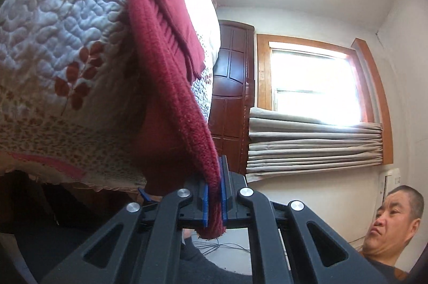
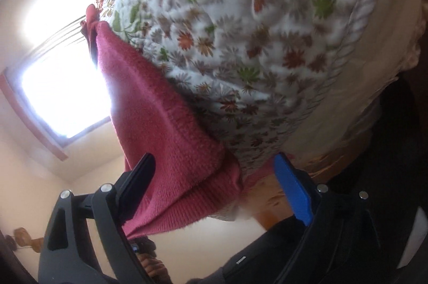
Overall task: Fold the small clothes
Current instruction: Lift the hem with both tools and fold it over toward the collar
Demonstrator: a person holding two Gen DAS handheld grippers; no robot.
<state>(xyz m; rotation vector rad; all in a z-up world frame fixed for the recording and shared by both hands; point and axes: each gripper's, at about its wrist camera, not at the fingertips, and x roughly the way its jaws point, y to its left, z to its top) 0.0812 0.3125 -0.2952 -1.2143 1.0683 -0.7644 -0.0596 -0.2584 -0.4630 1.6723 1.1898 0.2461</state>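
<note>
left gripper (image 1: 214,199) clamping red knit garment (image 1: 171,75) hem | right gripper (image 2: 216,187) spread wide, garment lying between fingers | quilted bed (image 1: 53,43) blurring in right view, garment's far end hidden

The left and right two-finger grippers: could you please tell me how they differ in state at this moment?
The left gripper is shut, its blue pads pinching an edge of the dark red knitted garment; the right gripper stands open, its fingers wide apart, with the garment's ribbed hem lying between them unclamped. Both are black with blue pads, and both are close to the floral quilted bedspread.
</note>
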